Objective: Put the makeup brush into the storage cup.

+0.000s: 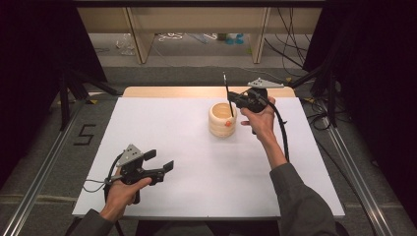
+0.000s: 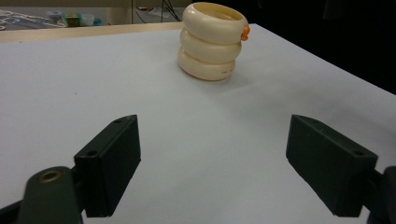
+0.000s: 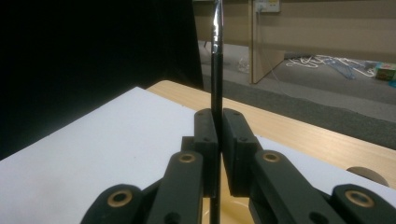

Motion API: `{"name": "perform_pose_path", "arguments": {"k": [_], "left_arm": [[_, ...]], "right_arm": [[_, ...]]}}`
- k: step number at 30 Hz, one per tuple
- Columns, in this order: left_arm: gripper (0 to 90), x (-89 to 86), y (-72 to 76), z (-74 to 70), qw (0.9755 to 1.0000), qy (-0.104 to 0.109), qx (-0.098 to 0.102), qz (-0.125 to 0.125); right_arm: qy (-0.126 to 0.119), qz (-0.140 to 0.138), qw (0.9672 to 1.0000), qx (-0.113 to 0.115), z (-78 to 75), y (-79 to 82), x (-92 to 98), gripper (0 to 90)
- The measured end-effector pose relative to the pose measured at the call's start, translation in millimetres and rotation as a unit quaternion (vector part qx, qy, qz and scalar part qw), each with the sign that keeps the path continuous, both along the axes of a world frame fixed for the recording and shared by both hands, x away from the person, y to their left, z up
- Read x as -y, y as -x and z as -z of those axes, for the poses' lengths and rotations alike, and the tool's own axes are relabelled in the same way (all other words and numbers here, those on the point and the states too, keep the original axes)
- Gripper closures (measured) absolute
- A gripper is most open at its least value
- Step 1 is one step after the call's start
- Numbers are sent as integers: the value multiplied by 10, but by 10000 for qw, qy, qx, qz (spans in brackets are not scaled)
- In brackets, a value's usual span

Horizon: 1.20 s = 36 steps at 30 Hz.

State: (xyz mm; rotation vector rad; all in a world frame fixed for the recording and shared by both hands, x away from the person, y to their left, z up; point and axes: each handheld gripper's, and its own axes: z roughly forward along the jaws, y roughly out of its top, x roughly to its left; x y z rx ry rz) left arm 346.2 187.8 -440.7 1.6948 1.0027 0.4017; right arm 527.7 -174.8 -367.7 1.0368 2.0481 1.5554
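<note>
At the near edge of the white tabletop [image 1: 187, 162], the left gripper [image 1: 158, 162] hovers with its jaws spread wide and nothing between them. Farther back, the right gripper [image 1: 232, 100] has its jaws clenched on a thin black rod [image 1: 228, 96], held nearly upright with its lower end inside a cream ringed holder [image 1: 222, 120] near the tabletop's far edge.

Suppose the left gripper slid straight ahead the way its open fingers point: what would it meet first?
Probably nothing soon: the left gripper faces bare white table. The cream ringed holder stands farther ahead, close to that line; whether the gripper would hit or pass it is unclear.
</note>
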Motion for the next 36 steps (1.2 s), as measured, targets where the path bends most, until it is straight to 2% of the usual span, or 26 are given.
{"name": "perform_pose_path", "arguments": {"k": [5,6,9,12,17,20,21,22,23,28,30,36], "left_arm": [[173,0,-1,0,10000,-3,-4,-1],[172,0,0,1,10000,0,-4,-3],[173,1,-1,1,10000,-2,-5,-2],[172,1,0,1,10000,-9,-4,-8],[173,2,0,1,10000,-12,-3,-2],[173,12,13,2,9999,97,-104,38],[173,13,15,2,9999,108,-115,18],[173,9,10,1,9999,73,-78,11],[172,12,12,2,9999,91,-93,6],[173,5,6,2,10000,37,-54,1],[173,7,5,3,10000,35,-56,0],[173,5,5,3,10000,30,-52,-1]], "right_arm": [[-34,1,10000,26,-16,-48,-27,854],[-118,18,9999,-60,-15,-66,-29,853],[-84,65,9999,-84,-2,-87,-23,853],[-164,44,9998,-77,16,-109,-25,854],[-111,46,9999,-44,-17,-154,-78,853],[-129,48,9999,7,-10,-182,-102,853],[-74,68,9999,-62,-10,-183,-105,854],[-127,58,9999,-93,0,-188,-113,853],[-45,83,9999,-103,23,-196,-120,853],[-34,82,10000,-44,58,-224,-133,853],[-3,117,9999,-85,63,-229,-130,853],[-49,111,9999,-119,85,-237,-137,853]]}}
